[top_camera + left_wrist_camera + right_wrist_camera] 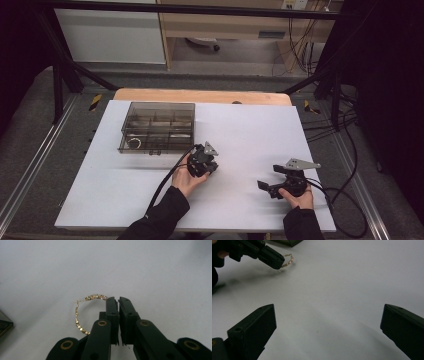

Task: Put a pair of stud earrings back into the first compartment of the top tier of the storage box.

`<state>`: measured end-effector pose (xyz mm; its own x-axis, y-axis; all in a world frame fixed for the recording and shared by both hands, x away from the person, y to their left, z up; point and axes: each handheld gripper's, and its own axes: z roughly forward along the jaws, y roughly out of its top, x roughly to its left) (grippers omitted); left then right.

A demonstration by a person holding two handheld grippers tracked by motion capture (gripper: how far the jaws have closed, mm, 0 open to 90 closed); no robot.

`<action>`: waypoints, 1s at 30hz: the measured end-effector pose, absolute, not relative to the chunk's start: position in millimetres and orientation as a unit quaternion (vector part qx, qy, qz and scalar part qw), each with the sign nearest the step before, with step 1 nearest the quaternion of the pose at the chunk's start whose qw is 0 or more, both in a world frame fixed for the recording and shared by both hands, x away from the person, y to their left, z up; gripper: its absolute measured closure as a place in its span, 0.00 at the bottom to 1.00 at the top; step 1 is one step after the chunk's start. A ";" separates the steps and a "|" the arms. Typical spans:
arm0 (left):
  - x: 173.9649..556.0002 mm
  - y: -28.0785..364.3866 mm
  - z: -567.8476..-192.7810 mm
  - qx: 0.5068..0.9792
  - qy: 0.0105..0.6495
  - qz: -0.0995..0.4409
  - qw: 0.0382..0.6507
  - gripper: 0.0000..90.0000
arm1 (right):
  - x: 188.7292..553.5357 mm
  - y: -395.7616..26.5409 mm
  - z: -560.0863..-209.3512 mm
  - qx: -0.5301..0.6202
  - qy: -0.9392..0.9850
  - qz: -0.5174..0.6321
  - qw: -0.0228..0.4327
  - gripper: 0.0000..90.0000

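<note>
Risk 1: thin gold hoop bracelet (82,315) slipping out, since only a narrow stretch of its beaded rim sits between the pads. Could swing or drop if lifted with a jerk, or snag on the wall of the smoked compartment box (158,127) if carried there low. Risk 2: wire bending under a hard pinch.

Left gripper (118,300) clamped on the hoop, jaws nearly together, gripping its rim at the far right of the ring. Rest of the hoop hanging out to the left of the jaws, lying on or just above the white table top (162,272); cannot tell which. Same pinch seen from the right gripper view, hoop (287,261) poking past the dark jaw tip.

Right gripper (328,322) spread wide, holding nothing, well apart from the hoop, resting near the table's right side.
</note>
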<state>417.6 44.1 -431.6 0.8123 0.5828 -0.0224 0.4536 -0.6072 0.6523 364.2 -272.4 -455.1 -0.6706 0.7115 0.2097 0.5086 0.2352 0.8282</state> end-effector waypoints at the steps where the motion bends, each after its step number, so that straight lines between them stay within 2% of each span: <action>1: 417.0 44.6 -430.6 0.892 0.289 0.096 0.334 0.96 | 364.0 -272.2 -455.0 0.393 0.778 0.479 0.105 0.01; 30: 387.6 61.2 -412.4 0.899 0.255 0.080 0.346 0.96 | 364.1 -272.2 -455.1 0.392 0.779 0.478 0.106 0.01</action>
